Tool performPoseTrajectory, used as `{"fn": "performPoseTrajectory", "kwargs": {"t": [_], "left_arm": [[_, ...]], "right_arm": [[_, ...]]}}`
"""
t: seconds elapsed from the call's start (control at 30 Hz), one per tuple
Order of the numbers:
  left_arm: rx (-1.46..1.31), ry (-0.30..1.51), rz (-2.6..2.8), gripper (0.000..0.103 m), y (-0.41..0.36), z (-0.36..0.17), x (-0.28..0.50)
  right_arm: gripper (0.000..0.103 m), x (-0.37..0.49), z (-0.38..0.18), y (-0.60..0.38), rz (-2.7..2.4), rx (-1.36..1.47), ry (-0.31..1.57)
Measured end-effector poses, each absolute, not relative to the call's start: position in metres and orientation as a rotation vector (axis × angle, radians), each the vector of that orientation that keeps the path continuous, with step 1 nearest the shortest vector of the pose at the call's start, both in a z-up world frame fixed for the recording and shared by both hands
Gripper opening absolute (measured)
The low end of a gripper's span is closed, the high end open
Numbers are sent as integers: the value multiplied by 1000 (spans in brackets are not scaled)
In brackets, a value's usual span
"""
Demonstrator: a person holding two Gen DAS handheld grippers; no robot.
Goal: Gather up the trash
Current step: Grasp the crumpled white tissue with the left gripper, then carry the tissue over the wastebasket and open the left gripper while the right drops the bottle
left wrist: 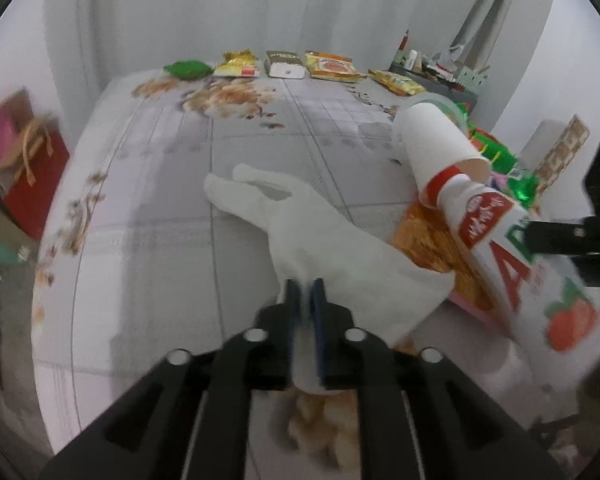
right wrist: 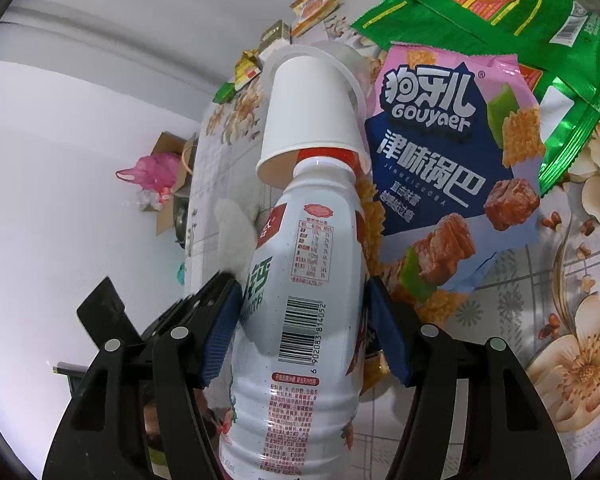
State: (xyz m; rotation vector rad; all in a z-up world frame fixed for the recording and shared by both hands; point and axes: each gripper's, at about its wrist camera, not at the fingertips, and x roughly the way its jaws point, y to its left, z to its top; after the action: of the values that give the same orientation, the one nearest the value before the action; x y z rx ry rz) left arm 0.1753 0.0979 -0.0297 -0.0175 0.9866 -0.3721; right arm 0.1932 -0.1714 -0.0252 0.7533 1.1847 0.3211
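Note:
My left gripper [left wrist: 306,294] is shut on the cuff of a white glove [left wrist: 300,216], whose fingers trail over the tablecloth. My right gripper [right wrist: 300,300] is shut on a white plastic drink bottle [right wrist: 304,312] with a red cap; the bottle also shows in the left wrist view [left wrist: 532,276]. A white paper cup [right wrist: 312,116] sits upside down over the bottle's cap, also in the left wrist view [left wrist: 436,140]. A pink and blue snack bag [right wrist: 452,168] and a green wrapper [right wrist: 500,4] lie on the table behind the bottle.
Several snack wrappers [left wrist: 328,66] line the far edge of the flowered tablecloth [left wrist: 160,200]. A cardboard box with a pink bag [right wrist: 160,176] stands on the floor beside the table. A red gift bag [left wrist: 36,168] is at the left. Grey curtains hang behind.

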Motion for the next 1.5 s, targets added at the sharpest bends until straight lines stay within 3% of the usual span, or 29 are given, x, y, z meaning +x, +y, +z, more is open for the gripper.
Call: {"fn": "performPoseTrajectory", "kwargs": {"t": [0.07, 0.23, 0.57, 0.7, 0.87, 0.93, 1.5], "left_arm": [[-58, 975, -376, 38, 107, -25, 170], [-26, 908, -425, 49, 95, -11, 170], [239, 917, -371, 51, 49, -41, 182], [236, 901, -351, 45, 52, -42, 178], [245, 881, -324, 19, 54, -41, 173], [229, 888, -322, 15, 59, -39, 174], [61, 753, -324, 13, 93, 38, 140]], "right_arm": [[60, 194, -24, -170, 321, 747, 1190], [61, 198, -25, -166, 320, 749, 1205], [62, 213, -34, -160, 328, 779, 1250], [60, 220, -47, -158, 354, 821, 1284], [59, 218, -52, -159, 373, 888, 1274], [59, 217, -51, -162, 378, 914, 1268], [58, 186, -24, -165, 474, 1009, 1173]]}}
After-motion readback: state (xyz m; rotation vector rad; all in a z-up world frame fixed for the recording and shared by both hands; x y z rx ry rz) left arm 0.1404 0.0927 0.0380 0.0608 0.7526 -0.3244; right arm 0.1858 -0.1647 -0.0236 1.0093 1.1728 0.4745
